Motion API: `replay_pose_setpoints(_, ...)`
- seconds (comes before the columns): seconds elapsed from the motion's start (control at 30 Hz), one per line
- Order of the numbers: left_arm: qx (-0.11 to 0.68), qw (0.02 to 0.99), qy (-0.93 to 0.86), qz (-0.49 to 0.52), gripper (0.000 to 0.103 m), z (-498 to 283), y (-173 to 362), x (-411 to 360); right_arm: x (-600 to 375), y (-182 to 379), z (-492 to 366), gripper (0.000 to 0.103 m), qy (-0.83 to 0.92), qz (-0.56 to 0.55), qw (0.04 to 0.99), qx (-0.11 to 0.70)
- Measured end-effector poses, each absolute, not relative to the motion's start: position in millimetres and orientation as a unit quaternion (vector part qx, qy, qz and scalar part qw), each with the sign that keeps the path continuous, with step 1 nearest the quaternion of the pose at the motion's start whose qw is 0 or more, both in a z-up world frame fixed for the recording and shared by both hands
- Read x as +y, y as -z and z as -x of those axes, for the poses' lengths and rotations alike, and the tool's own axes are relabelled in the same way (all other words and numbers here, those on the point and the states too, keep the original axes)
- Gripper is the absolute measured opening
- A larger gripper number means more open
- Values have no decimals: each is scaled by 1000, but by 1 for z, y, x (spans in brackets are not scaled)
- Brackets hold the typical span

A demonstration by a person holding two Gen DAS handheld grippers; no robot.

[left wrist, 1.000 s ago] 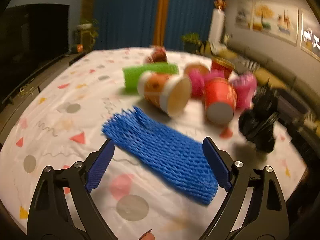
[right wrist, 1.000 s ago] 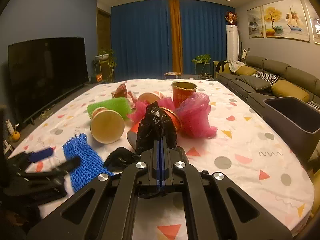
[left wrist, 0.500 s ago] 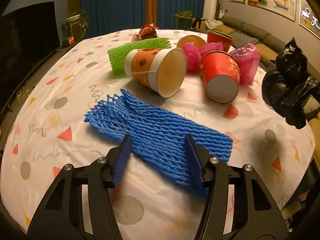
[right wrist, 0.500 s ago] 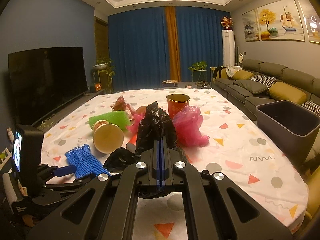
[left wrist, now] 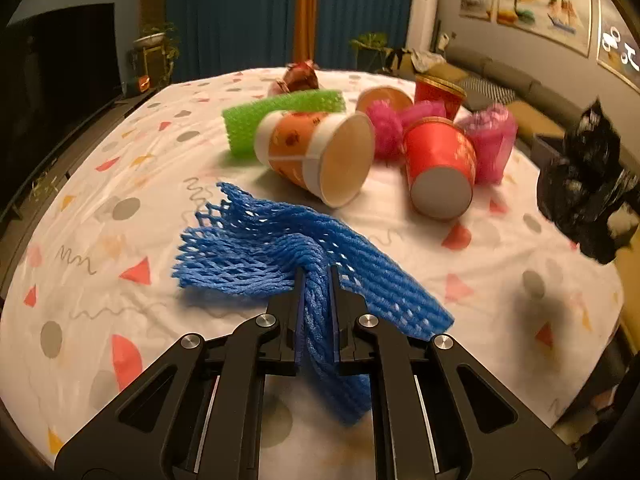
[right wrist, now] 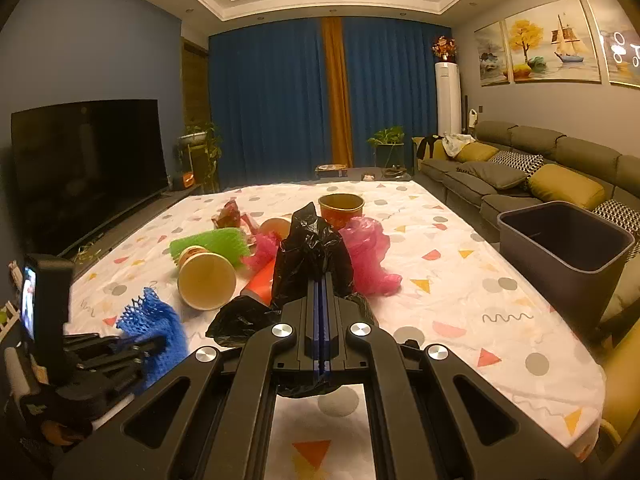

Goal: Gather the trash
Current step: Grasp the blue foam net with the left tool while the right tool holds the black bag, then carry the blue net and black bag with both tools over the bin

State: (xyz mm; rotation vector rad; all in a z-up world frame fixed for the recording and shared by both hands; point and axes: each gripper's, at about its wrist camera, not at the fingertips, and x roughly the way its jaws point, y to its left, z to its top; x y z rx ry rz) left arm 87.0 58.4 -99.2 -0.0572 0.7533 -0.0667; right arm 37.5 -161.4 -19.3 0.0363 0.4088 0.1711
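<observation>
On a patterned tablecloth point(left wrist: 100, 184), the left gripper point(left wrist: 316, 276) is closing, its jaws pinching a bunched blue foam net point(left wrist: 280, 248). The right gripper point(right wrist: 320, 280) is clenched on a crumpled black plastic bag point(right wrist: 312, 256). What looks like a dark bin point(right wrist: 560, 248) stands just beside the table's right edge.
</observation>
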Motion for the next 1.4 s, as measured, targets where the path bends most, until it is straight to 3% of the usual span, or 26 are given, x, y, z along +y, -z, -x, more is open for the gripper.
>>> replay_pose_setpoints(0.57, 280, 957, 67, 35, 9, -72, 28, 39, -190, 8, -36, 2, -69, -40, 980, 184)
replay_pose_setpoints(1.4, 245, 951, 189, -2, 9, -126, -16, -114, -294, -24, -41, 2, 26, -55, 989, 133)
